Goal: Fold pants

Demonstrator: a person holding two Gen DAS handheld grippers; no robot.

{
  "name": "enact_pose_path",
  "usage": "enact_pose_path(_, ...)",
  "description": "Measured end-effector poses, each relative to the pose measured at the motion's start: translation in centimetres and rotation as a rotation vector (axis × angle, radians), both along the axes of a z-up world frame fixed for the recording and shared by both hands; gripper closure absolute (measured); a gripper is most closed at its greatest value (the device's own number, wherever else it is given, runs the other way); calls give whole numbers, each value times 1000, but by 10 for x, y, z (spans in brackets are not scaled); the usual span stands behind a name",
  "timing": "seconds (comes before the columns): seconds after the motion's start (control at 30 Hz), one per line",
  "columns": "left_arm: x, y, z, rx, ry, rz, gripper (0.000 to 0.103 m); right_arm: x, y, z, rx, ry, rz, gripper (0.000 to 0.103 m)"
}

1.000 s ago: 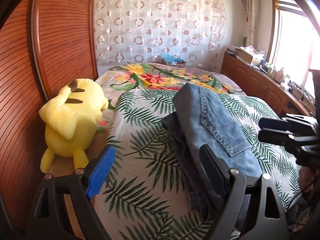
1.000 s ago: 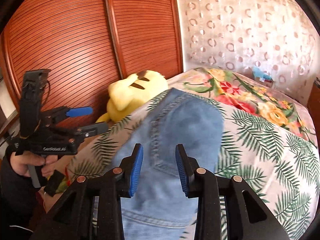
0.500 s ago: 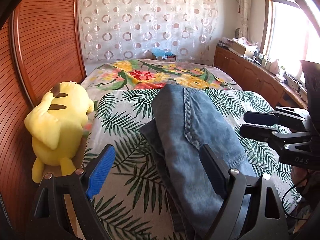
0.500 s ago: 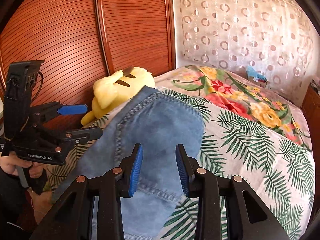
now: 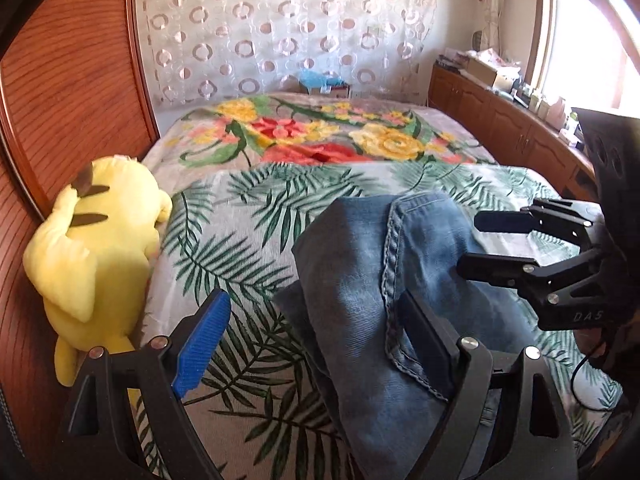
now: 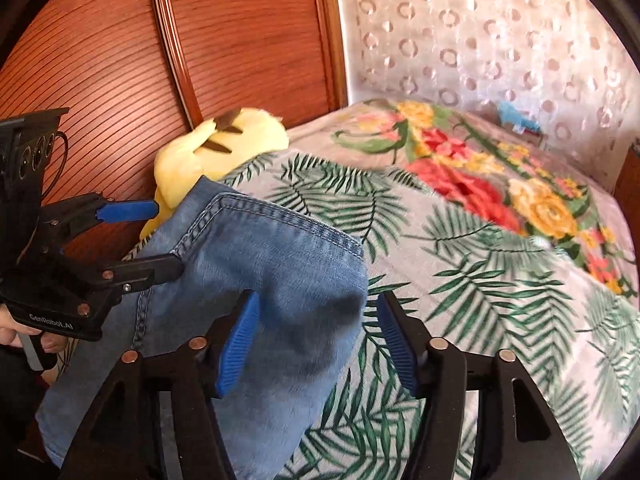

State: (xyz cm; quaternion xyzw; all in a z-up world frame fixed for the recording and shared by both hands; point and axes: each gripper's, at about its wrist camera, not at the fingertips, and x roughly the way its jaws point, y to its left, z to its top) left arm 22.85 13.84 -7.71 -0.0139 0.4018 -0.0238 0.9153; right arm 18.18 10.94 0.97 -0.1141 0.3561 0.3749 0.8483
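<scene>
The bed (image 5: pixel 248 248) wears a palm-leaf sheet, with a flowered blanket (image 5: pixel 320 136) across its far end. Folded jeans (image 5: pixel 380 280) lie at the near edge. A yellow plush toy (image 5: pixel 96 248) slumps along the bed's left edge against a ribbed wooden wall (image 6: pixel 120 40). A curtain with circles (image 5: pixel 280 32) hangs behind, and low wooden cabinets (image 5: pixel 500 120) run under the bright window. The left tongs (image 5: pixel 316 344) stand wide, clear of the denim. The right tongs (image 6: pixel 316 340) have just been opening; the jeans' edge lies between them, unpinched.
</scene>
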Motion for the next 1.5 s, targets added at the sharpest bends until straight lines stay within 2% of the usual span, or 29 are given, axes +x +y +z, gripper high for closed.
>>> enact_pose_path(0.13, 6, 8, -17, -31, 35, 4, 16, 15, 9, -16, 20, 66, 39, 35)
enact_pose_path(0.27, 5, 12, -22, -80, 36, -2, 17, 27, 10, -22, 65, 117, 65, 34)
enact_pose_path(0.37, 3, 10, -23, -139, 35, -42, 39, 33, 10, -28, 88, 153, 85, 34)
enact_pose_path(0.4, 2, 8, -22, -155, 36, -58, 50, 35, 10, -29, 96, 169, 92, 37)
enact_pose_path(0.43, 2, 7, -22, -164, 36, -71, 54, 36, 11, -30, 101, 182, 101, 41)
enact_pose_path(0.5, 0, 2, -19, -165, 33, -86, 67, 36, 12, -27, 109, 193, 124, 60)
enact_pose_path(0.6, -6, -2, -9, -168, 21, -98, 79, 35, 16, -16, 109, 185, 153, 77)
enact_pose_path(0.7, -14, 3, 9, -167, -16, -87, 83, 34, 20, 6, 140, 183, 189, 83)
enact_pose_path(0.83, -27, 29, 45, -179, -96, -26, 83, 31, 43, 45, 158, 140, 237, 83)
enact_pose_path(0.93, -32, 53, 71, -157, -157, 19, 83, 28, 67, 73, 175, 82, 283, 83)
enact_pose_path(1.07, -15, 84, 94, -106, -194, 64, 83, 40, 95, 90, 213, 42, 284, 84)
enact_pose_path(1.3, 66, 111, 99, -7, -165, 82, 83, 87, 122, 76, 288, 25, 166, 84)
enact_pose_path(1.4, 106, 115, 81, 5, -114, 81, 83, 117, 125, 50, 274, 47, 69, 83)
enact_pose_path(1.5, 133, 112, 56, 14, -59, 73, 83, 139, 127, 15, 198, 67, -1, 78)
